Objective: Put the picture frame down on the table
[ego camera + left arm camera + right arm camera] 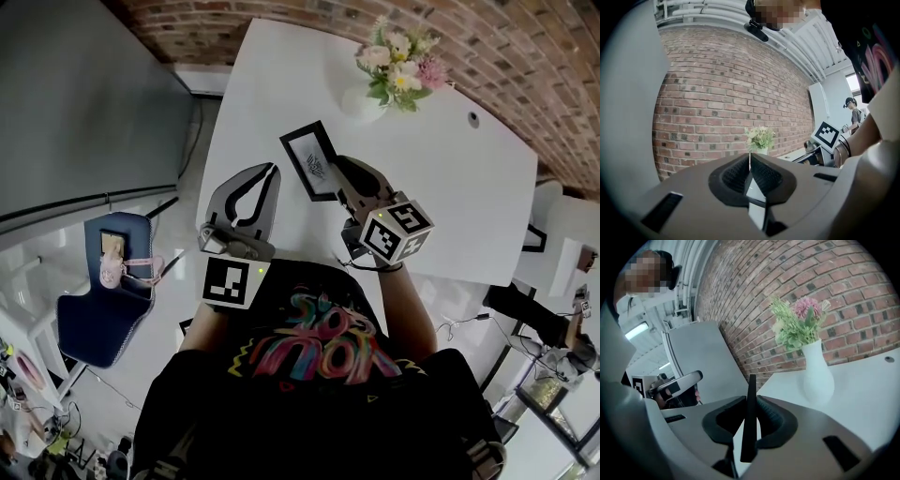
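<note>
The picture frame (312, 161) hangs over the near part of the white table (469, 187), just in front of the person and well short of the white vase (361, 105) of flowers (401, 61) near the brick wall (525, 56). Its long axis runs away from the person, slanting a little toward the left of the head view at the far end. Its face is turned up toward the head camera. Whether its underside touches the tabletop cannot be told.

It is a slim rectangular frame with a black border, a broad white mat and a small dark drawing in the middle. In the right gripper view it shows edge-on (750, 418) as a thin black strip standing between the pads, leaning slightly.

The right gripper (342, 173) pinches the frame by its right long edge, one ribbed pad on each side of it. The frame sticks out past the fingertips toward the vase (818, 376).

The left gripper (273, 171) is just to the left of the frame, apart from it, near the table's edge. Its jaws are pressed together at the tips, with nothing between them (750, 171).

A blue chair (103, 300) stands on the floor to the left.
</note>
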Available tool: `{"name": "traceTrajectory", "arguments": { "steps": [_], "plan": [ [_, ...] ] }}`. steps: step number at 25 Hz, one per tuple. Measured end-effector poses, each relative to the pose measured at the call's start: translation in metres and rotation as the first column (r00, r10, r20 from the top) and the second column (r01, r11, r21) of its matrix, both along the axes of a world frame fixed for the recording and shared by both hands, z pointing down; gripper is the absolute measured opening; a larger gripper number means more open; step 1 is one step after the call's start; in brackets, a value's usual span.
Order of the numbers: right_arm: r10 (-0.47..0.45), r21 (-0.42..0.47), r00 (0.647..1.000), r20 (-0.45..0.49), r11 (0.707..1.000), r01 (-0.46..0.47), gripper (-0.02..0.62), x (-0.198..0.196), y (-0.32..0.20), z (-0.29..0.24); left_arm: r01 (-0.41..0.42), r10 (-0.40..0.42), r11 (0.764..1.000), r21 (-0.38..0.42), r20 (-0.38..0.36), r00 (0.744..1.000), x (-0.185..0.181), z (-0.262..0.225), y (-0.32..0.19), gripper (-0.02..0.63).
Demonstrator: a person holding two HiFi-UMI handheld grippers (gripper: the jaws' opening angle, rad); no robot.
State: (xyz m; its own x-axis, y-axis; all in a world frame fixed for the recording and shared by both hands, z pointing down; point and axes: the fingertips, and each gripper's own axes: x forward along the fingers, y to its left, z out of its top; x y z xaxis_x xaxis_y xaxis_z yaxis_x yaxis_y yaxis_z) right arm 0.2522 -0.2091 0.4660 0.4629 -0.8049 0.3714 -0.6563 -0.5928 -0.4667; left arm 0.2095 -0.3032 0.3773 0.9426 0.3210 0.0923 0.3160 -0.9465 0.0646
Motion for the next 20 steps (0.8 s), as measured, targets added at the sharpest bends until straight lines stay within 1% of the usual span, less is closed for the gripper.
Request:
{"name": "traceTrajectory", "arguments": {
  "steps": [4,10,11,12,14,15,20],
  "plan": [
    [-0.024,-0.006,0.997,0.067,1.000,0.024,0.089,-0.007,-0.003,0.026,0.007,-0.007,1.000,0.000,0.017,1.000,-0.004,0.007,0.000,0.029],
    [-0.027,0.005,0.988,0.150,1.000,0.027,0.089,-0.011,-0.004,0.055,0.006,-0.006,1.000,-0.006,0.029,1.000,-0.007,0.014,0.002,0.031],
    [-0.027,0.003,0.987,0.159,1.000,0.027,0.089,-0.011,-0.004,0.059,-0.006,0.006,1.000,0.013,0.033,0.999,-0.008,0.015,0.003,0.029],
    [-0.028,-0.001,0.985,0.168,1.000,0.028,0.089,-0.012,-0.004,0.063,-0.032,0.030,0.998,0.057,0.037,0.999,-0.009,0.017,0.004,0.029],
    [-0.025,-0.009,0.982,0.185,1.000,0.027,0.089,-0.012,-0.003,0.071,-0.092,0.085,0.983,0.158,0.049,0.995,-0.010,0.022,0.007,0.029],
    [-0.020,-0.011,0.981,0.194,1.000,0.023,0.089,-0.012,-0.002,0.075,-0.104,0.096,0.979,0.178,0.052,0.994,-0.011,0.022,0.007,0.029],
    [0.000,-0.022,0.973,0.229,1.000,0.005,0.089,-0.013,0.004,0.090,-0.103,0.095,0.978,0.183,0.053,0.994,-0.009,0.025,0.005,0.029]
  ]
}}
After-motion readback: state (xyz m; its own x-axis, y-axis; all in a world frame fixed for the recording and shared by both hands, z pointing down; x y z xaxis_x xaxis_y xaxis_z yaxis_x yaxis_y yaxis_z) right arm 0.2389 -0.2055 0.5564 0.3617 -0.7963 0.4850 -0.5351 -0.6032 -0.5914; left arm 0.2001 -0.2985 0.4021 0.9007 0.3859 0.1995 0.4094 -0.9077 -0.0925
